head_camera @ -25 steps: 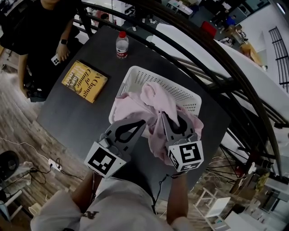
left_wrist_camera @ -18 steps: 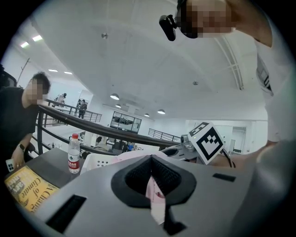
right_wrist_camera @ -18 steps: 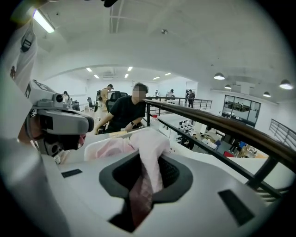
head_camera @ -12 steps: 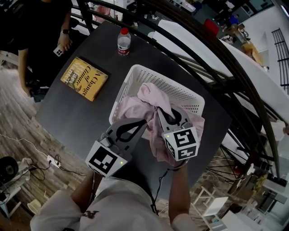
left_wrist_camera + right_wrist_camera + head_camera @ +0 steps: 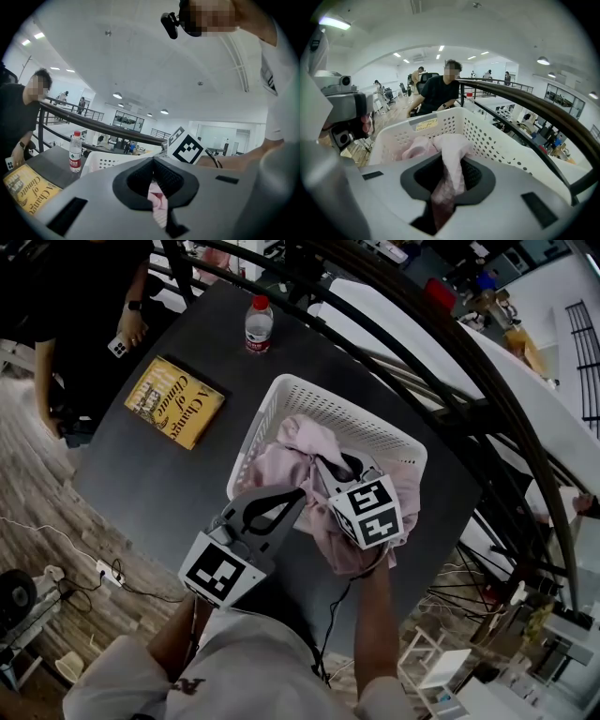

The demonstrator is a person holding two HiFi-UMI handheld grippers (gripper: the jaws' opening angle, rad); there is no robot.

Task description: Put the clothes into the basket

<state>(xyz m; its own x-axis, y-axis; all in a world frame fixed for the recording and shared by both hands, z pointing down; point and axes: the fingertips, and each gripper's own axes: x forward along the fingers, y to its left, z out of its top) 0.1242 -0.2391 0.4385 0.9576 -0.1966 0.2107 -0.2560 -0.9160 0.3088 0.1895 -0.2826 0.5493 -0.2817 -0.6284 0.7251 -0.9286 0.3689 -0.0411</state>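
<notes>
finding: your right gripper (image 5: 323, 465) is clamped narrow on the crumpled pale pink cloth garment (image 5: 291, 451). its own view shows a fold of that fabric running through the dark pad opening between the jaws. it sits over the near half of the white perforated plastic basket (image 5: 337, 395).

finding: your left gripper (image 5: 298, 493) has its jaws brought together, tips at the near rim of the basket. a sliver of the same pink fabric shows in the slit between them (thin, but it reads as pinched).

location of the task item: most of the garment is bunched inside the basket. the near part spills over the near rim and hangs down under your right gripper, toward your body.

surroundings: the basket stands on the dark grey table (image 5: 178, 484). a yellow hardcover book (image 5: 175, 403) lies flat well to its left, and a clear plastic water bottle with a red cap (image 5: 258, 326) stands upright beyond the far-left corner. a bystander in black clothing (image 5: 84, 287) stands at the table's far-left edge.
</notes>
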